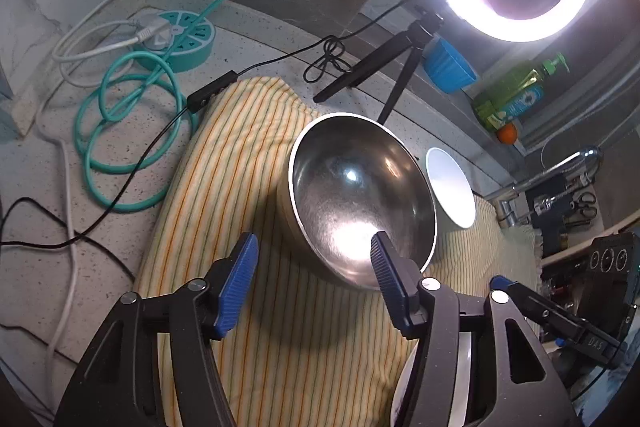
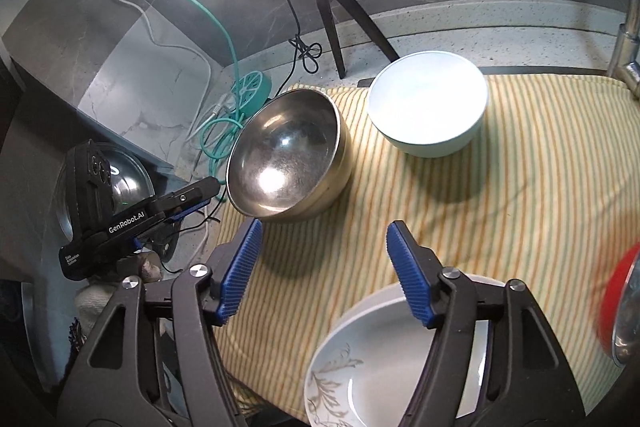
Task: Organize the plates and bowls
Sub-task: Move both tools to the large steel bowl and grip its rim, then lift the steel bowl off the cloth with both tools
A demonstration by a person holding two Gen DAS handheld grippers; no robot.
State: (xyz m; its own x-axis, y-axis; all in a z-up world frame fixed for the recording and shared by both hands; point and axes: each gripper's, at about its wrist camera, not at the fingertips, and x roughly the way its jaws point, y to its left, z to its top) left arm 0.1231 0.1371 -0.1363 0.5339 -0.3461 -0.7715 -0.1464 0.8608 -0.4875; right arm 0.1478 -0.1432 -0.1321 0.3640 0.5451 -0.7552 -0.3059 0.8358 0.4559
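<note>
- Steel bowl (image 2: 286, 157) sits tilted on the striped cloth (image 2: 520, 195) beside the white bowl (image 2: 428, 103); the cloth cushions the worktop (image 1: 36, 187).
- Left gripper (image 1: 312, 267): spread, nothing clamped, one finger over the steel rim.
- Right gripper (image 2: 324, 267): spread, empty, above the patterned plate (image 2: 340, 379).

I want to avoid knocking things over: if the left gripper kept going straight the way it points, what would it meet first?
Probably the shiny steel bowl on the striped cloth; the left gripper is open and empty, though depth is unclear.
</note>
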